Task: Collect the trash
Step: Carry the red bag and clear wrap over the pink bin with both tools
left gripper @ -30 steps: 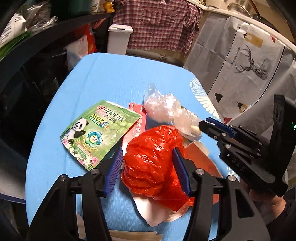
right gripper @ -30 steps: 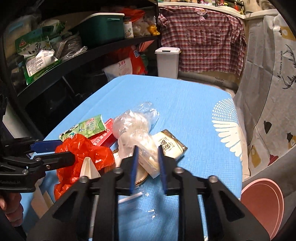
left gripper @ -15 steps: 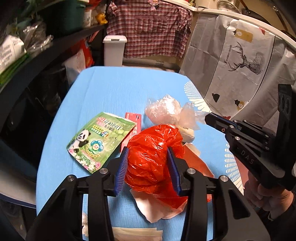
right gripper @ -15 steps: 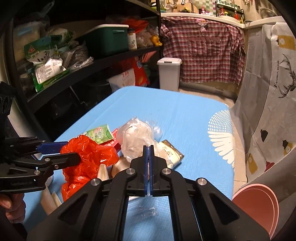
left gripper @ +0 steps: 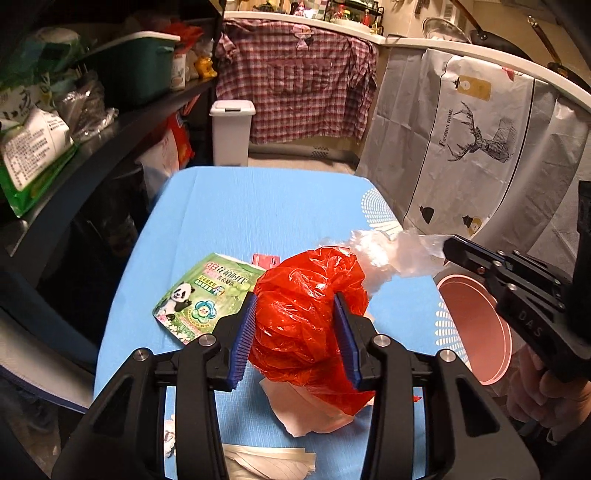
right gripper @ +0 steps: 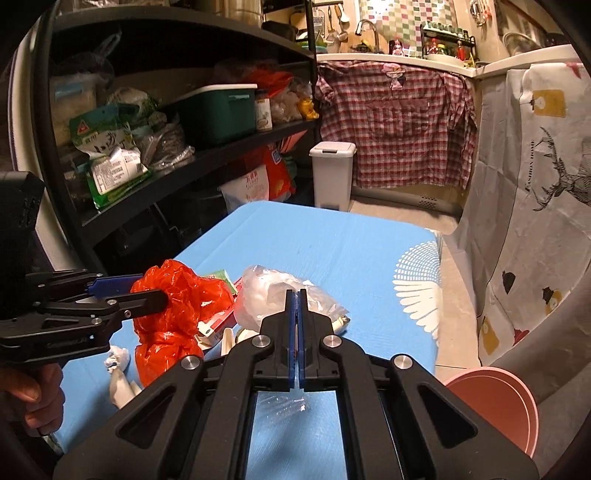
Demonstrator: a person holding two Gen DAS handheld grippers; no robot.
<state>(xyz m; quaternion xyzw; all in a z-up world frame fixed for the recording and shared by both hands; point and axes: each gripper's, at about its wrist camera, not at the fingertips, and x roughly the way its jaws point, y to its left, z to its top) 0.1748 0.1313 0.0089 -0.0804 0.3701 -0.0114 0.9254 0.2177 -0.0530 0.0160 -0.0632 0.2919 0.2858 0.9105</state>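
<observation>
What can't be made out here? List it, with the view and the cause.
- Left wrist view: whatever lies beneath the crumpled red plastic bag; the bag covers it.
- Right wrist view: round pink bin, cut off by the picture's edge.
- Left wrist view: small print on the green panda packet, too small.

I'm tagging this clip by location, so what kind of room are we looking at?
Most likely a lived-in home kitchen or the storage corner beside it: a counter with a faucet and hanging utensils at the back, black shelving stacked with food packets, and a small white lidded bin on the floor.
</observation>
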